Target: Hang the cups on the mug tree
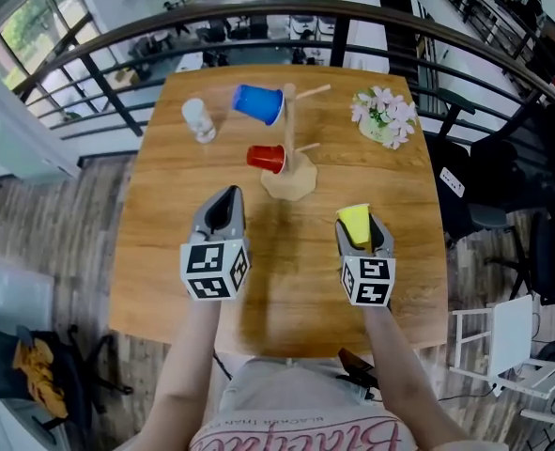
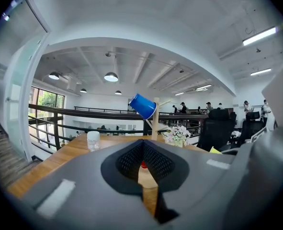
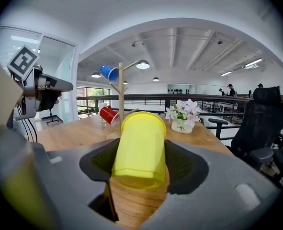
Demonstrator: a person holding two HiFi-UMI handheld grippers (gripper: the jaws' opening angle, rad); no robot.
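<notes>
A wooden worktop (image 1: 164, 252) stands on a raised level just inside a curved black railing (image 1: 117, 40). Beyond the railing, desks and chairs show on a lower floor. The floor (image 1: 33, 233) around the worktop is grey-brown planking. A black office chair (image 1: 502, 186) and a white folding chair (image 1: 512, 336) stand off to the right. In the left gripper view the room is a white, open-plan space with round ceiling lamps (image 2: 111, 76) and tall windows (image 2: 45, 99) on the left.

The mug tree (image 1: 289, 148) stands near the worktop's far middle. A blue cup (image 1: 258, 102) hangs on an upper left branch and a red cup (image 1: 267, 159) on a lower left one. A clear cup (image 1: 199, 119) stands to the left of the tree, and a pot of pale flowers (image 1: 384, 116) sits to its right, near the far corner.

The left gripper (image 1: 223, 200) is over the near half of the worktop with its fingers pressed together and nothing between them. The right gripper (image 1: 362, 236), beside it, has its fingers clamped on a yellow cup (image 3: 140, 147). The cup lies lengthwise between them, its wider end pointing away from the person, and it is held above the worktop, short of the tree.
</notes>
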